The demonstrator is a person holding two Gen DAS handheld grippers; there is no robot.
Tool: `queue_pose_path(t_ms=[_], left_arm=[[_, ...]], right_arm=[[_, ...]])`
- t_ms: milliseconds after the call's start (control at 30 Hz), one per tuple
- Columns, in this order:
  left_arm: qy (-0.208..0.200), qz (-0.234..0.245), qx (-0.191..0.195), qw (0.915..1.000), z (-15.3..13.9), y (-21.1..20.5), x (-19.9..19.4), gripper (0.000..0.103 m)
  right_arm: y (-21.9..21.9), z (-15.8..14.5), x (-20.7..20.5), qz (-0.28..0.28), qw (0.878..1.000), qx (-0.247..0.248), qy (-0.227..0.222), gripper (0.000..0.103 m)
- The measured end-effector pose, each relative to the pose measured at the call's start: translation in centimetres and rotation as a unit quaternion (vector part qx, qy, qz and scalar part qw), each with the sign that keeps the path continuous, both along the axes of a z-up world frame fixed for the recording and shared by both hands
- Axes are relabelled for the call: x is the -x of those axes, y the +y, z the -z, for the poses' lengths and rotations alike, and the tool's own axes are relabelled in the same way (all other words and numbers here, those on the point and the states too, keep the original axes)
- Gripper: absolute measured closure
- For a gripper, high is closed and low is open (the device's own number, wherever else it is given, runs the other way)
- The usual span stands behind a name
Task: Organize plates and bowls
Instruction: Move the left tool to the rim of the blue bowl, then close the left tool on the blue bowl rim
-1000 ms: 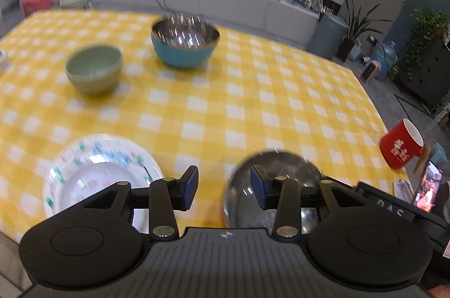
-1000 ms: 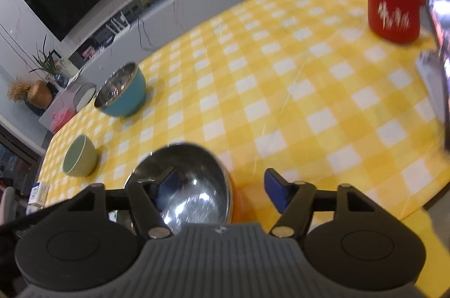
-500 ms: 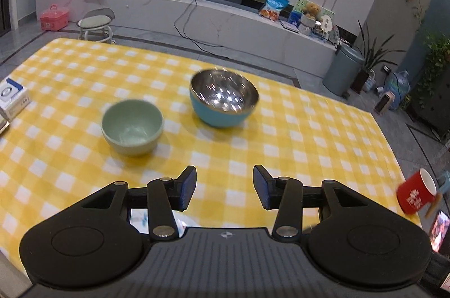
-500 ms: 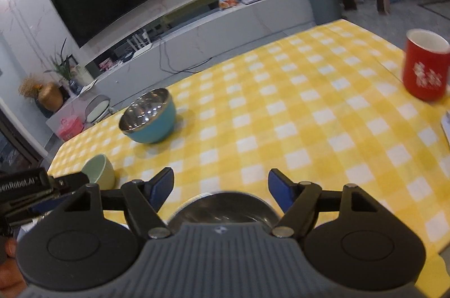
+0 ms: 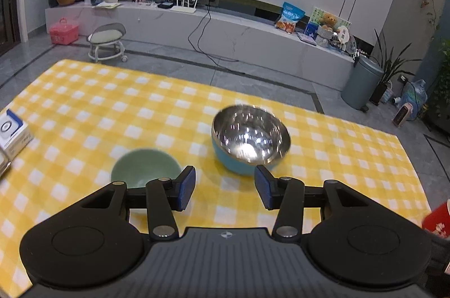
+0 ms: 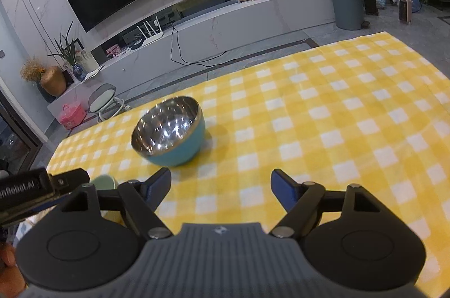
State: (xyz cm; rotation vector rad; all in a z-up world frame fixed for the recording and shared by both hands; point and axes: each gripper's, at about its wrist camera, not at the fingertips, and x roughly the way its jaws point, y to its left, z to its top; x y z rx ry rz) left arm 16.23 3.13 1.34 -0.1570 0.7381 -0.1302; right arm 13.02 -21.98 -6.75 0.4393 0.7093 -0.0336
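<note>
The blue bowl (image 5: 250, 141) sits just ahead of the left tool (image 5: 225, 191), a bit right. The green bowl (image 5: 145, 167) is nearer, to its left. Both the left tool and the right tool (image 6: 220, 192) are opening, with nothing between their fingers.

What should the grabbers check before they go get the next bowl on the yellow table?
1. Left gripper holds nothing: ok, its jaws are opening with only tablecloth between them.
2. Right gripper holds nothing: ok, its jaws are opening and nothing sits between them.
3. Blue steel bowl upright and free to reach: ok, it stands alone on the tablecloth.
4. Green bowl upright: ok, though the left gripper's finger hides its near edge.
5. Both bowls apart, not touching: ok.
6. Where the plate is: cannot tell, it is out of both views.
</note>
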Motion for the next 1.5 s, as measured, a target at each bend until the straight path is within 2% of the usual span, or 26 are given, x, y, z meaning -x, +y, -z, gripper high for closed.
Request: queue_pose_path(t_ms=[300, 500, 633, 733, 800, 867, 1033, 1100, 1167, 1200, 1233, 1333, 1400, 1433, 1500], left_arm=[[-0.012, -0.011, -0.019, 0.9997, 2.2, -1.0, -4.6, 0.047], [0.009, -0.048, 0.016, 0.9987, 4.0, -0.3, -7.7, 0.047], [0.019, -0.060, 0.017, 0.9979, 4.8, -0.5, -9.5, 0.047], [0.022, -0.068, 0.017, 0.9973, 5.2, -0.5, -10.5, 0.047], [0.026, -0.070, 0.018, 0.9970, 5.5, -0.5, -11.0, 0.047], [0.028, -0.069, 0.012, 0.9971, 5.8, -0.6, -11.4, 0.047], [0.035, -0.070, 0.006, 0.9969, 6.6, -0.7, -11.9, 0.047], [0.041, -0.065, 0.013, 0.9970, 6.9, -0.8, -11.9, 0.048], [0.041, -0.057, 0.015, 0.9975, 7.1, -0.9, -11.6, 0.048], [0.040, -0.055, 0.010, 0.9976, 7.1, -1.1, -11.5, 0.048], [0.037, -0.053, 0.005, 0.9979, 7.1, -1.3, -11.4, 0.052], [0.029, -0.044, -0.011, 0.9986, 6.8, -2.0, -11.0, 0.071], [0.030, -0.037, -0.015, 0.9988, 6.7, -2.2, -10.9, 0.078], [0.032, -0.034, -0.014, 0.9988, 6.7, -2.2, -10.9, 0.085], [0.040, -0.037, -0.015, 0.9984, 6.7, -2.3, -11.0, 0.086]], right_arm=[[1.1, 0.3, -6.0, -0.006, 1.000, 0.018, 0.002, 0.023], [1.5, 1.7, -9.3, 0.000, 1.000, 0.018, 0.013, 0.024], [1.8, 2.8, -11.3, 0.003, 1.000, 0.015, 0.027, 0.027], [2.1, 3.5, -12.2, 0.007, 0.999, 0.018, 0.032, 0.037], [2.3, 4.0, -12.8, 0.006, 0.999, 0.015, 0.038, 0.037], [2.3, 4.5, -13.2, 0.005, 0.999, 0.013, 0.048, 0.044], [2.4, 5.5, -13.2, 0.001, 0.999, 0.006, 0.053, 0.050], [2.6, 5.5, -13.1, -0.008, 0.999, 0.008, 0.053, 0.064], [2.7, 5.7, -13.0, -0.013, 0.998, 0.005, 0.058, 0.082], [2.8, 5.8, -12.9, -0.016, 0.998, 0.003, 0.060, 0.086], [2.8, 5.8, -12.9, -0.018, 0.998, 0.002, 0.061, 0.091], [3.3, 5.5, -12.5, -0.025, 0.998, 0.010, 0.054, 0.092], [3.5, 5.1, -12.2, -0.030, 0.998, 0.012, 0.046, 0.093], [3.6, 5.0, -12.1, -0.031, 0.998, 0.013, 0.043, 0.094], [3.8, 4.7, -11.9, -0.033, 0.998, 0.016, 0.041, 0.095]])
